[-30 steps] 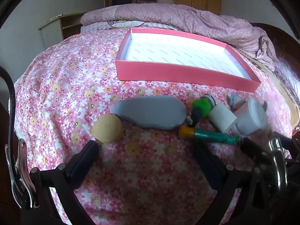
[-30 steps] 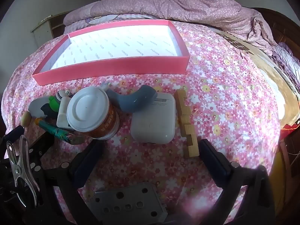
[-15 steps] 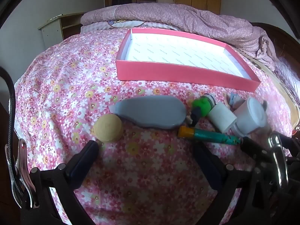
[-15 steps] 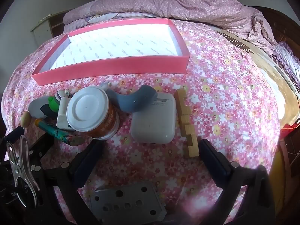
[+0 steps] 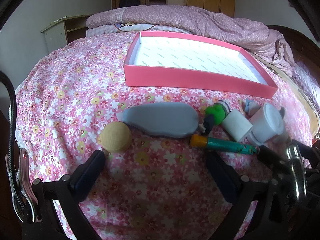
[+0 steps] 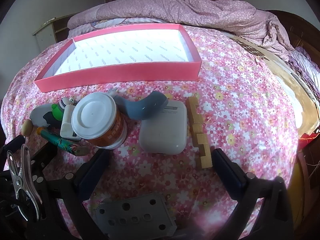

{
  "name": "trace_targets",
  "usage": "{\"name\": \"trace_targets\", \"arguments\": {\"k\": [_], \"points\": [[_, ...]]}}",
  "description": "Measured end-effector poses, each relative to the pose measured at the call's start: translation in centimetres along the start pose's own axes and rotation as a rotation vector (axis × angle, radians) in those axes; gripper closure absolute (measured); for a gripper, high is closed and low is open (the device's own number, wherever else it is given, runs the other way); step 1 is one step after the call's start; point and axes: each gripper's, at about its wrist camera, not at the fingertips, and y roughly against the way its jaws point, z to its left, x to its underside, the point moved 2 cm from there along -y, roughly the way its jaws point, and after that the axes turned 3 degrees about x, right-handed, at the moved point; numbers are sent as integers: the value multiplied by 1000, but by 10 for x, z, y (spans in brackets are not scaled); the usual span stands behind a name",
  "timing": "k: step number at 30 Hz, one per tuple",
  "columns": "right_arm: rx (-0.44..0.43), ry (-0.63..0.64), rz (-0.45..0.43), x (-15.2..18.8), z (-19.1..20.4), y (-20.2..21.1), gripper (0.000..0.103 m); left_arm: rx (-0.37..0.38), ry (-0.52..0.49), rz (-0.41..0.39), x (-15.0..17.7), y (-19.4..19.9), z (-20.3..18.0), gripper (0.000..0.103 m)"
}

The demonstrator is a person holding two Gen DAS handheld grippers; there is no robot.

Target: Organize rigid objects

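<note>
Nearest the cameras, the left gripper [image 5: 155,165] and the right gripper [image 6: 161,163] hover low over the flowered bedspread [image 5: 66,92], each with its jaws spread wide and nothing between them.

All positions below are given relative to the pink box [image 6: 120,74], which lies open and unfilled; every object is on its near side, outside it.

Nearest to the right gripper, and farthest from the box, are a white earbud case [image 6: 163,129] and, touching its right side, a notched wooden block [image 6: 198,130]. Left of the case stands a lidded orange canister [image 6: 100,120], upright. A curved blue-grey piece [image 6: 144,108] lies between canister and case, closer to the box.

Before the left gripper, a wooden ball [image 5: 116,137] sits at the left end of the row, touching a flat grey oval piece [image 5: 160,120]. To the right lie a teal pen with an orange cap [image 5: 222,144], a green toy figure [image 5: 217,113] and a white cylinder [image 5: 237,128], crowded together.

Handling, as judged: all the items look stiff and light. The case is smooth and rounded, so it may slip; it should be gripped across its flat sides. The ball may roll on the soft bedding. The block offers flat, parallel faces along its long edges. The canister is best taken around its body, below the lid.
</note>
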Motion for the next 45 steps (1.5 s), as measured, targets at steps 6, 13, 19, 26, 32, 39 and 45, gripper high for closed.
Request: {"name": "trace_targets", "arguments": {"k": [6,13,19,26,32,39,45], "points": [[-2,1,1,1,0,0,0,-2,1,0,-1,0,1,0],[-8,1,5,1,-1,0,0,0,-1,-1,-1,0,1,0],[-12,1,7,1,-1,1,0,5,-12,19,-3,-2,0,0],[-29,12,27,-4,-1,1,0,31,-62,47,-6,-2,1,1],[-82,62,48,-4,-7,5,5,83,-116,67,-7,4,-1,3],[-140,77,36,-4,-15,20,6,126,-147,26,-11,27,1,3],[-189,103,16,-1,-14,38,6,136,-135,22,-12,40,11,3]]}}
